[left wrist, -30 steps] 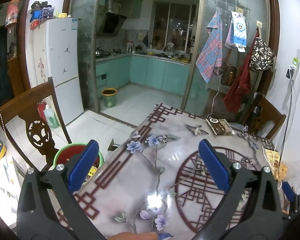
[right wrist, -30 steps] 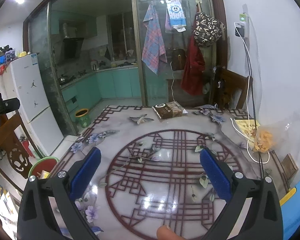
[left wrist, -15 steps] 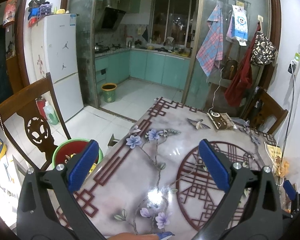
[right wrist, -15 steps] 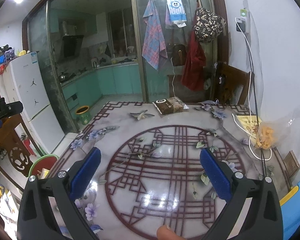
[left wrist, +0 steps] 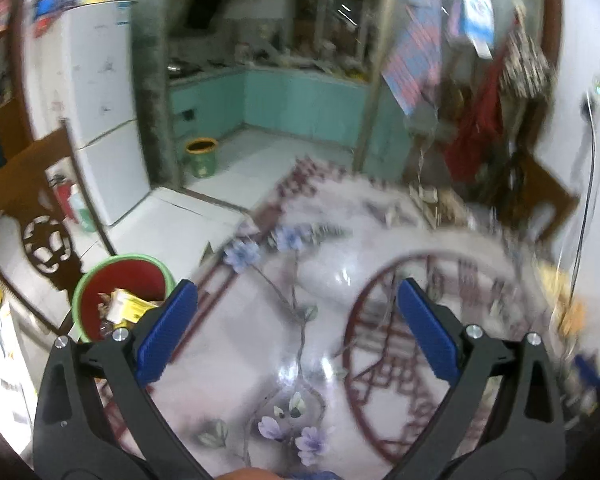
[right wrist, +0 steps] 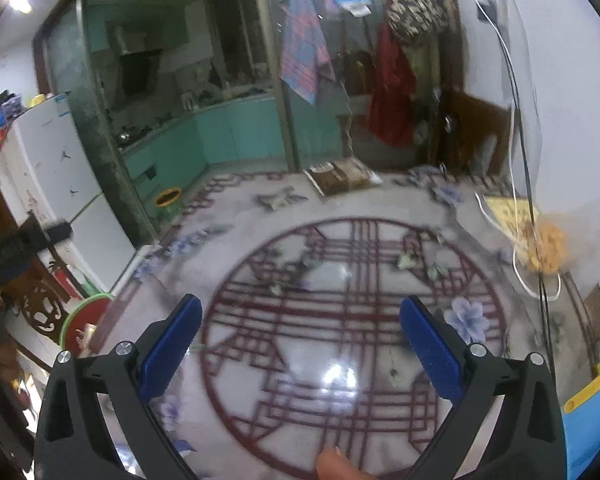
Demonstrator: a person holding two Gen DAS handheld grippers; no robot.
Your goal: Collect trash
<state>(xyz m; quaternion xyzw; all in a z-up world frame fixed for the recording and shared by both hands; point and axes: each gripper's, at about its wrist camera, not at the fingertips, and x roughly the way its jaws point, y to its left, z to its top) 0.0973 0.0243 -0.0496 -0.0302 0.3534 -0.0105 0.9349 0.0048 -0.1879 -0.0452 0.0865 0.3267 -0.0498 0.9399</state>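
Observation:
My left gripper [left wrist: 296, 292] is open and empty above the patterned table [left wrist: 260, 344]. A green-rimmed red trash bin [left wrist: 120, 276] with wrappers inside stands on the floor left of the table; it also shows in the right wrist view [right wrist: 82, 320]. My right gripper [right wrist: 300, 308] is open and empty over the table's round red pattern [right wrist: 340, 280]. A brown snack packet [right wrist: 340, 178] lies at the table's far edge; it shows blurred in the left wrist view [left wrist: 432, 200]. A clear bag with orange pieces [right wrist: 546, 248] lies at the right edge.
A wooden chair [left wrist: 32, 208] stands left of the bin, another [right wrist: 480, 136] at the far end. A white cable [right wrist: 512, 208] hangs by the right wall. A fridge [left wrist: 96, 120] and a small green bin [left wrist: 202, 156] stand beyond.
Both views have tilted downward and blurred. The left gripper now sees into the red bin. Both grippers remain open.

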